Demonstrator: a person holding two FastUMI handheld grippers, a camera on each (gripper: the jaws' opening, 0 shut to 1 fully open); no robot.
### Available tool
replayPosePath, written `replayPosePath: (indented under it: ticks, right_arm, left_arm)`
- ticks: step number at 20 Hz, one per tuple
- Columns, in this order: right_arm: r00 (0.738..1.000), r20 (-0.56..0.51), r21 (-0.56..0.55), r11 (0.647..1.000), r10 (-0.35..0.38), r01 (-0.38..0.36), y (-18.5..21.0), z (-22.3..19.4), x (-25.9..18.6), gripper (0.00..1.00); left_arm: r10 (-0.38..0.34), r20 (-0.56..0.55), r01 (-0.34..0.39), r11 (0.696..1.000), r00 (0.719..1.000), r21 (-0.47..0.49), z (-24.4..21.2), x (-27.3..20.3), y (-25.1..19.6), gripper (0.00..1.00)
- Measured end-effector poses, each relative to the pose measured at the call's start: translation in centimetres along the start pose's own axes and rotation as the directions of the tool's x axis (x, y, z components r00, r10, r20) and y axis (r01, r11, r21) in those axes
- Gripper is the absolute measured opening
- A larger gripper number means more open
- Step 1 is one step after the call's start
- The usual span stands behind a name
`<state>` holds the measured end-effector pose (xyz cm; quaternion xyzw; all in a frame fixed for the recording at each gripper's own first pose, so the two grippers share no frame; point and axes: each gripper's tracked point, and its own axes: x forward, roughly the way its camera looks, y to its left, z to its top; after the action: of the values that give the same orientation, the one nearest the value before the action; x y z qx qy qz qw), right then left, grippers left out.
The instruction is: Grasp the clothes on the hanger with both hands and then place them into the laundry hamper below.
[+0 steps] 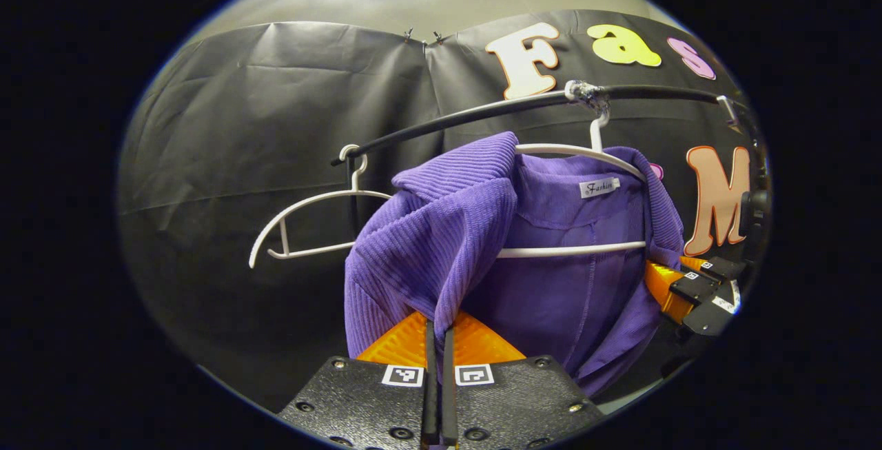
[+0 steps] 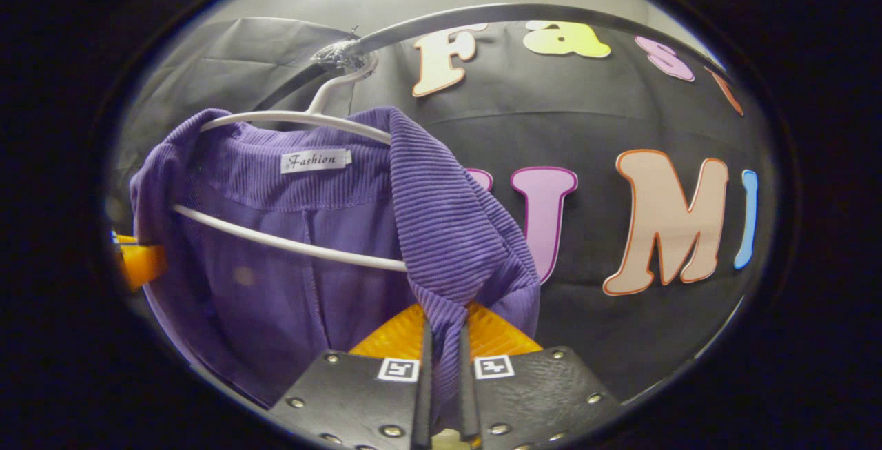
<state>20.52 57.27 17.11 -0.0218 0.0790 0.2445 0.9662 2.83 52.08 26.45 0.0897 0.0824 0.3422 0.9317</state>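
Observation:
A purple corduroy garment (image 1: 441,243) hangs on a white hanger (image 1: 579,154) hooked over a black rail (image 1: 482,114). My left gripper (image 1: 439,340) is shut on the garment's left front edge, with cloth pinched between its fingers. In the right gripper view the same purple garment (image 2: 289,257) drapes on its white hanger (image 2: 289,243), and my right gripper (image 2: 442,346) is shut on the right front edge, a fold of cloth running down between its fingers. The right gripper (image 1: 696,291) also appears at the garment's far side in the left gripper view.
An empty white hanger (image 1: 310,222) hangs on the rail to the left of the garment. The black cloth wall (image 1: 241,147) stands close behind the rail. The rail (image 2: 441,23) arches overhead in the right gripper view.

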Motion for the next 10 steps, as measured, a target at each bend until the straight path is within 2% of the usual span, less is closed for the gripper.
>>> replayPosePath:
  ticks: [1, 2, 3, 10]
  right_arm:
    - [1.0, 0.001, -0.017, 1.0, -0.012, 0.012, -0.2, 0.3, -0.2, 0.11]
    - [1.0, 0.004, -0.034, 0.999, -0.024, 0.024, -0.5, 0.6, -0.5, 0.11]
    - [0.999, 0.007, -0.045, 0.998, -0.036, 0.037, -0.9, 0.8, -0.7, 0.11]
    - [0.982, 0.103, -0.073, 0.983, -0.158, 0.165, -5.8, 5.0, -1.4, 0.11]
  left_arm:
    - [0.009, 0.006, -0.009, 1.0, 1.0, -0.005, 0.4, -0.2, 0.4, 0.02]
    - [0.019, 0.011, -0.019, 1.0, 1.0, -0.008, 0.8, -0.5, 0.8, 0.05]
    - [0.029, 0.017, -0.029, 0.999, 0.999, -0.014, 1.1, -0.7, 1.2, 0.02]
    - [0.104, 0.082, -0.1, 0.994, 0.991, -0.052, 4.6, -1.5, 4.9, 0.03]
